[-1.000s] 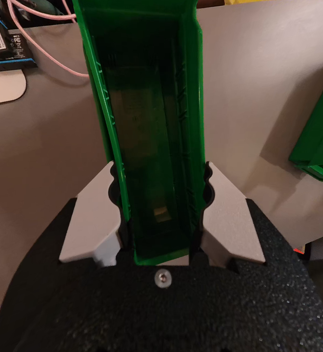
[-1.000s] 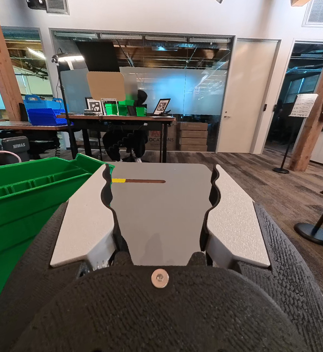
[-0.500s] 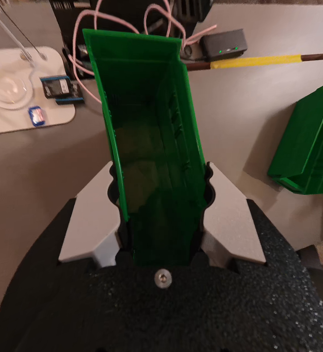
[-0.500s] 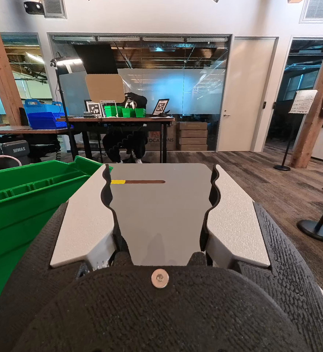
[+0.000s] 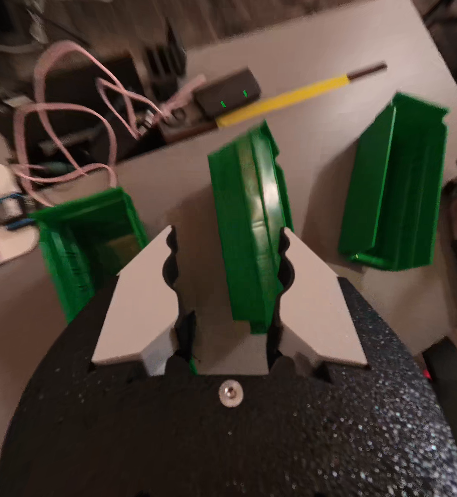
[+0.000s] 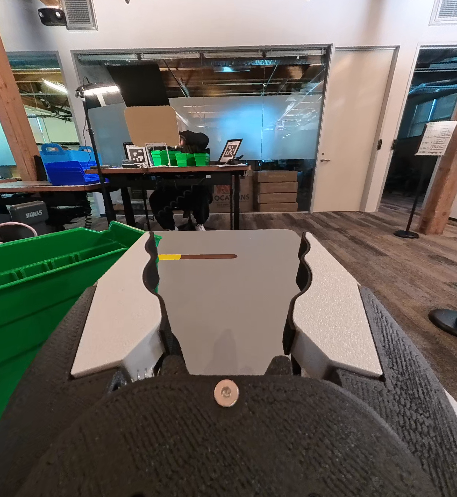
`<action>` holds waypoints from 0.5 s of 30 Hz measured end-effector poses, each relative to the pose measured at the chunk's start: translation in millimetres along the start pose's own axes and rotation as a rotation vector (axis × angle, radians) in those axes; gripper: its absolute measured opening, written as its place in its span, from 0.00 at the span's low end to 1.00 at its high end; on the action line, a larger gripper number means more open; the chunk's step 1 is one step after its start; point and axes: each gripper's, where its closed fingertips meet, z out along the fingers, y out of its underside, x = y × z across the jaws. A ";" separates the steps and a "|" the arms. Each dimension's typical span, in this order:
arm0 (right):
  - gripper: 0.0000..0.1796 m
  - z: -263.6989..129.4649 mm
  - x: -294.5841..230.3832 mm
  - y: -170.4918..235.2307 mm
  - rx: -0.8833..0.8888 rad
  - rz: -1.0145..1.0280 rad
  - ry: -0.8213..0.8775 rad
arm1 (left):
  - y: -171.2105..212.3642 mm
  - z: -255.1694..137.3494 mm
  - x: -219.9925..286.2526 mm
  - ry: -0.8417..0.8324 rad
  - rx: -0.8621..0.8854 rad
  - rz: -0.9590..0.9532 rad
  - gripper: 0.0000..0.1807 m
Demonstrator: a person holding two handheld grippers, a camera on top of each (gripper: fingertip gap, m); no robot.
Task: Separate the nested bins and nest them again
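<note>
L claw [image 5: 227, 269] agape over mid bin [image 5: 251, 228]; R claw [image 6: 227, 290] released; cables [image 5: 74, 113] behind.

Three long green plastic bins sit apart on the grey worktop: the left bin [image 5: 87, 242] opening upward, the middle bin [image 5: 251, 223] tipped on its side, the right bin [image 5: 399, 188] toward the worktop's right edge.
</note>
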 end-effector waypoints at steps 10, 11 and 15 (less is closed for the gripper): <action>0.58 -0.1 0.9 0.1 0.001 0.011 0.000 | 84.0 116.7 112.3 0.269 -0.204 0.117 0.81; 0.58 0.0 0.9 0.1 0.000 0.012 0.000 | 87.9 123.7 120.8 0.251 -0.207 0.140 0.82; 0.58 0.2 0.7 0.3 -0.001 0.011 -0.002 | 94.9 145.3 125.0 0.003 -0.250 0.305 0.85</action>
